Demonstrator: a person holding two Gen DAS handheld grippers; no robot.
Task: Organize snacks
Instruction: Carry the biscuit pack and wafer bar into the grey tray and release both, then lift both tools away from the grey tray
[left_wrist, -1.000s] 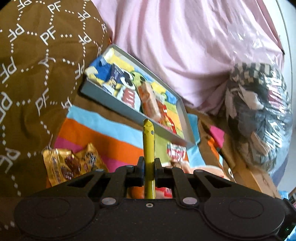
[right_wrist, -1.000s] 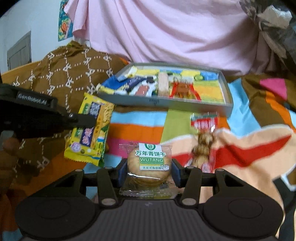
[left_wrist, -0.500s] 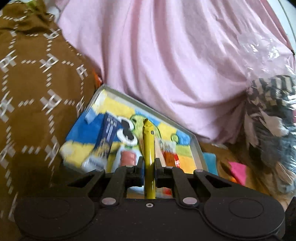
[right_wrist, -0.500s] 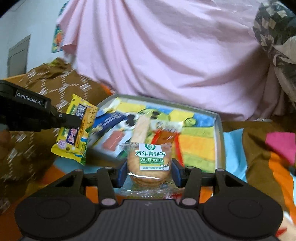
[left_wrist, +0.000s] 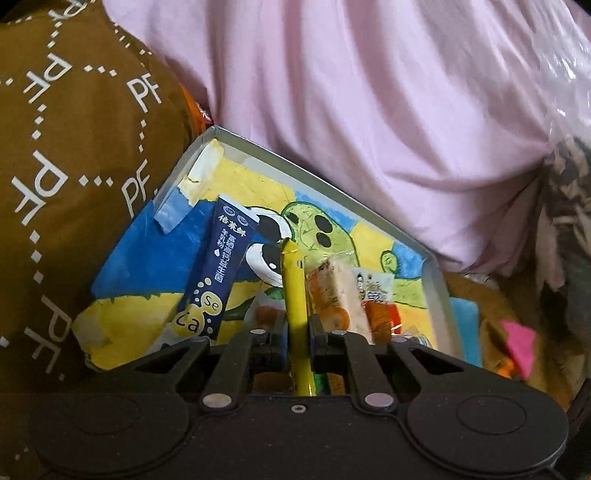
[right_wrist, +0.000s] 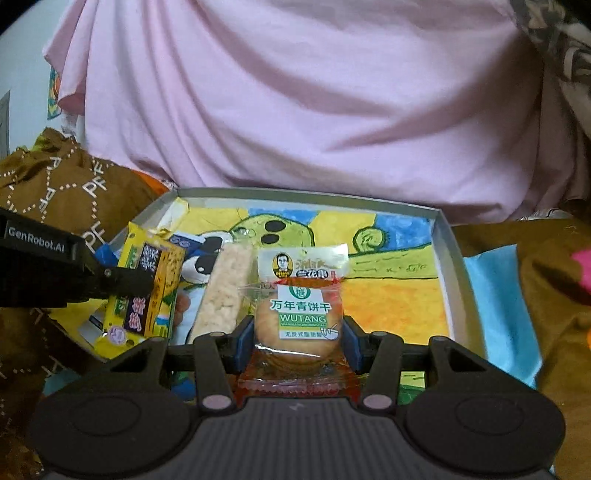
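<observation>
Over the tray (right_wrist: 452, 258), both tongs are poised to deposit. The right gripper (right_wrist: 297, 341) is clamped on a WUTANG biscuit packet (right_wrist: 298, 321), jaws moderately apart around it. The left gripper (left_wrist: 297, 332) pinches a yellow snack packet (left_wrist: 294, 295) edge-on, jaws nearly together. Blue sachet (left_wrist: 218, 266) and rice bar (right_wrist: 221, 295) lie in the tray.

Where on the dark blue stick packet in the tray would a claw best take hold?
Across its narrow width near the upper end, coming from above. The blue packet lies flat and slanted on the tray; its upper end sits bare, while the lower end is hidden behind the left claw and crowded by other snacks.
</observation>
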